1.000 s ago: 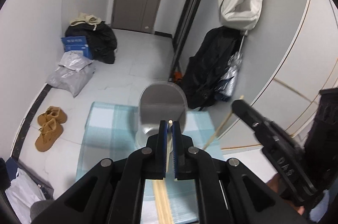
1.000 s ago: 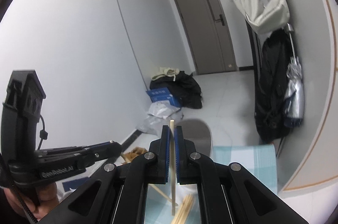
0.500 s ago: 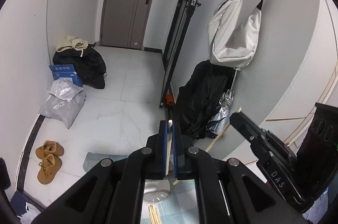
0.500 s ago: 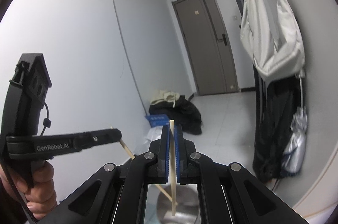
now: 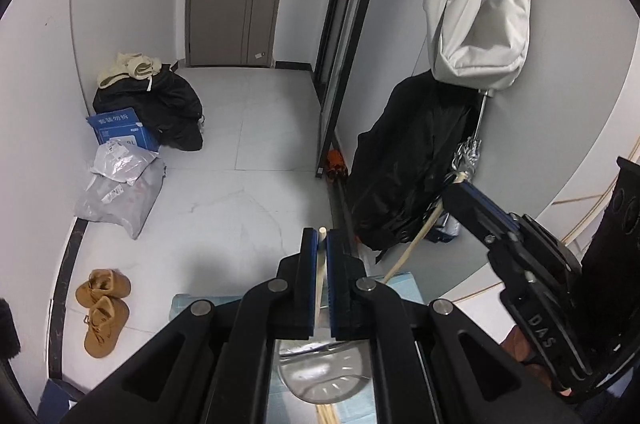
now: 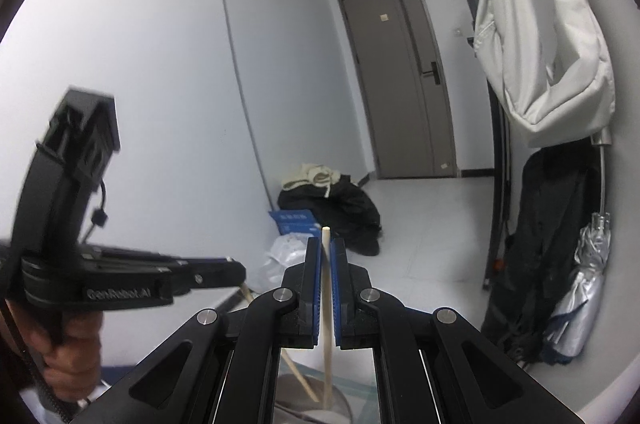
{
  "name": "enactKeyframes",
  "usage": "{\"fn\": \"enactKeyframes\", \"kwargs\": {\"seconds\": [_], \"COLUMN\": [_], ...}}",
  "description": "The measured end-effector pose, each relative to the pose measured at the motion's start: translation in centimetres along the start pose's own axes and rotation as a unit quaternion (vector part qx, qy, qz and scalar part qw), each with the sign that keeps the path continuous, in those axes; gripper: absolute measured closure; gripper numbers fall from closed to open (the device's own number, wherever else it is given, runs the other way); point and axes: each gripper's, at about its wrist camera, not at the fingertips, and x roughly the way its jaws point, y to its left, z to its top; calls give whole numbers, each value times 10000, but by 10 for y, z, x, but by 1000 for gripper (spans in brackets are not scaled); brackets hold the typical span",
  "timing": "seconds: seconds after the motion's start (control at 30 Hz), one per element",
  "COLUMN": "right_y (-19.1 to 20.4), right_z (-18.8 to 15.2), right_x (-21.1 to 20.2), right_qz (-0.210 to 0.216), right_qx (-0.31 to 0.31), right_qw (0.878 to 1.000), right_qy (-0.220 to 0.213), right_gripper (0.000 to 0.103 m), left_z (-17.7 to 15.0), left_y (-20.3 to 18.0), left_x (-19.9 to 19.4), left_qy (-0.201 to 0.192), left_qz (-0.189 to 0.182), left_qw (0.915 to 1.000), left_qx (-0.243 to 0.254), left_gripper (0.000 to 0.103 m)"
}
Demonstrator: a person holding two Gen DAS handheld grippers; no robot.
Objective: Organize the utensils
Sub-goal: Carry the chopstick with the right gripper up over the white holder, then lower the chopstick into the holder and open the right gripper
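Chopstick [image 5: 319,276] clamped upright in left tongs [image 5: 321,238], lower end over the metal cup [image 5: 324,380] below. 2nd chopstick [image 6: 327,288] clamped in right tongs [image 6: 326,244], also above cup. More sticks [image 5: 326,416] lie just beside cup on blue mat [image 5: 400,284].
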Motion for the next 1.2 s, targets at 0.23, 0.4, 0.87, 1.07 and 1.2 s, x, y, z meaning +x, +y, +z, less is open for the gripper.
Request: {"fn": "enactKeyframes", "kwargs": {"seconds": [0.23, 0.4, 0.87, 1.07, 1.2], "right_y": [6, 6, -19, -27, -17], "right_z": [-34, -54, -67, -62, -58], "right_x": [17, 32, 10, -17, -40], "right_qz": [259, 458, 310, 61, -1], "right_qx": [-237, -285, 449, 741, 746], "right_qw": [9985, 9948, 9916, 9926, 9943], "right_qy": [426, 859, 1176, 958, 766], "right_gripper": [99, 99, 78, 69, 63], "left_z": [-10, -16, -34, -47, -55], "left_y": [12, 13, 24, 28, 27], "left_x": [23, 37, 23, 8, -10], "left_qy": [283, 562, 239, 105, -92], "left_qz": [-118, -190, 551, 800, 870], "left_qw": [9995, 9982, 9974, 9948, 9932], "left_qx": [-11, -68, -390, -618, -762], "left_gripper": [103, 103, 45, 43, 43]}}
